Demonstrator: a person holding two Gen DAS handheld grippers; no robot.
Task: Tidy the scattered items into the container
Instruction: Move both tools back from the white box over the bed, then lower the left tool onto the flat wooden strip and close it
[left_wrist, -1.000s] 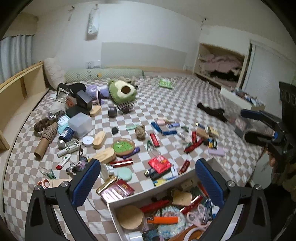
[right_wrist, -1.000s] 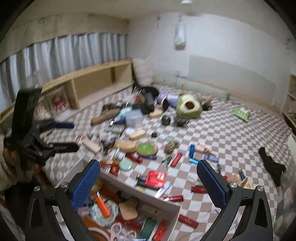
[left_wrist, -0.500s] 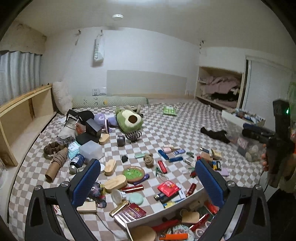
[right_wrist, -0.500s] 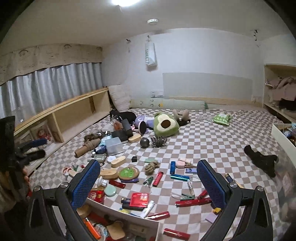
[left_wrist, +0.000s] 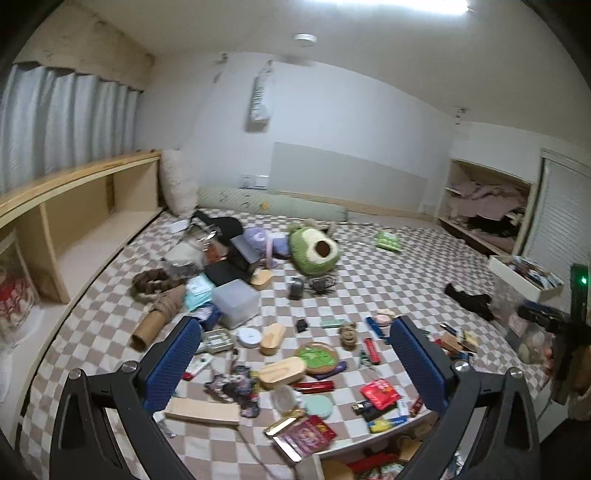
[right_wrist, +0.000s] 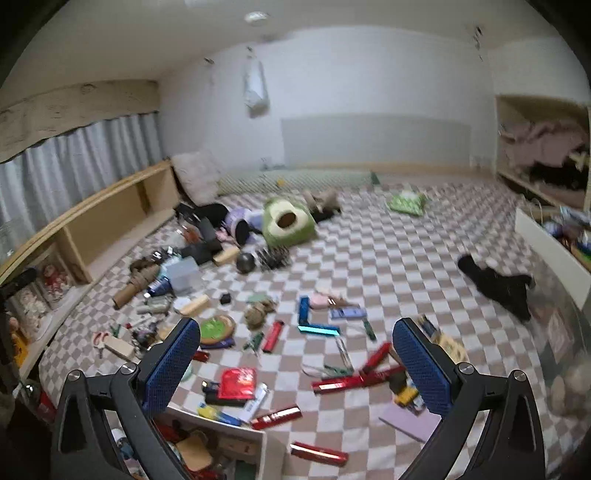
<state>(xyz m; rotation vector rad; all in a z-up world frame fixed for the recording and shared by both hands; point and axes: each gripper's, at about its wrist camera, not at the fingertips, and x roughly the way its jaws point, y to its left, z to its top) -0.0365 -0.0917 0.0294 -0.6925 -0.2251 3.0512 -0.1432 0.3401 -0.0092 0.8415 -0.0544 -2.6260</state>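
Setting: a bed covered in a brown and white checked blanket (left_wrist: 388, 288), strewn with small household things.
Container: a white box (right_wrist: 258, 441) at the near edge of the bed, low in both views, between the two tools.
Already inside: the box holds a jumble, including a tan wooden piece (right_wrist: 194, 452) and some red sticks; details are hard to make out.
Left tool: the left gripper (left_wrist: 295, 363) is held above the bed, fingers spread wide, nothing between them.
Right tool: the right gripper (right_wrist: 297, 363) is likewise raised, fingers wide apart and empty.
Still out, near the box: a red packet (left_wrist: 380, 393), a mint round case (left_wrist: 317, 406), a wooden block (left_wrist: 201, 413), several shiny red sticks (right_wrist: 354, 380).
Still out, farther off: a green round tray (left_wrist: 317, 356), a clear plastic tub (left_wrist: 238, 302), a cardboard tube (left_wrist: 149, 325), an avocado plush toy (left_wrist: 314, 251), a black sock (right_wrist: 495, 284).
Progress: judging by the spread, the job is partly done; far more lies on the blanket than in the box.
Step in hand: apparently choosing the next thing to pick up.
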